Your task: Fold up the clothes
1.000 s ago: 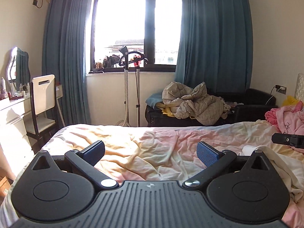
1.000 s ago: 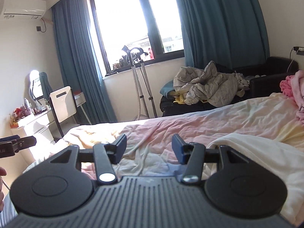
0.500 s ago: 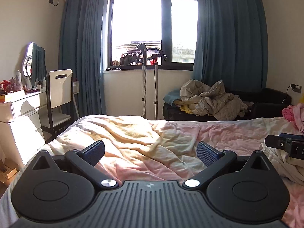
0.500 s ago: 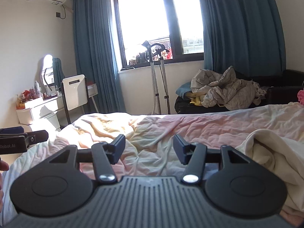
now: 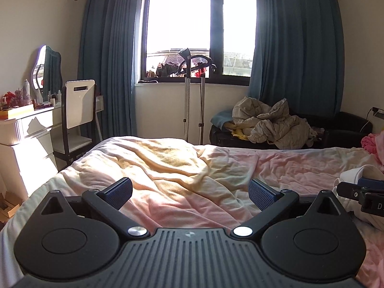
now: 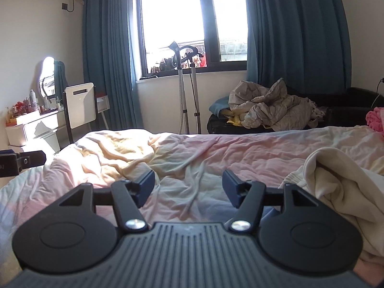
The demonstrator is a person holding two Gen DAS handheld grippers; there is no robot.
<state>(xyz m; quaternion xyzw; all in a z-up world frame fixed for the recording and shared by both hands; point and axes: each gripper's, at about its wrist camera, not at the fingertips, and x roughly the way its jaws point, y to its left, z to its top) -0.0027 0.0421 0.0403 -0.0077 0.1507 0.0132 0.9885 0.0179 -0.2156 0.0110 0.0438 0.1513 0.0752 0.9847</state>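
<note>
A cream garment (image 6: 336,187) lies crumpled on the bed at the right of the right wrist view; its edge shows at the far right of the left wrist view (image 5: 352,174). My left gripper (image 5: 190,192) is open and empty above the pink and yellow sheet (image 5: 182,168). My right gripper (image 6: 188,184) is open and empty, just left of the cream garment. The right gripper's tip shows at the right of the left wrist view (image 5: 360,194); the left one's tip shows at the left of the right wrist view (image 6: 21,163).
A black sofa (image 5: 336,129) with a heap of beige bedding (image 5: 271,122) stands beyond the bed. A garment steamer stand (image 5: 194,96) is under the window. A white chair (image 5: 79,110) and dresser (image 5: 26,129) are at left. Pink clothes (image 5: 370,141) lie far right.
Both views have swung left and come closer over the bed. Both grippers stay open. The cream garment has slid toward the right edge of the views.
</note>
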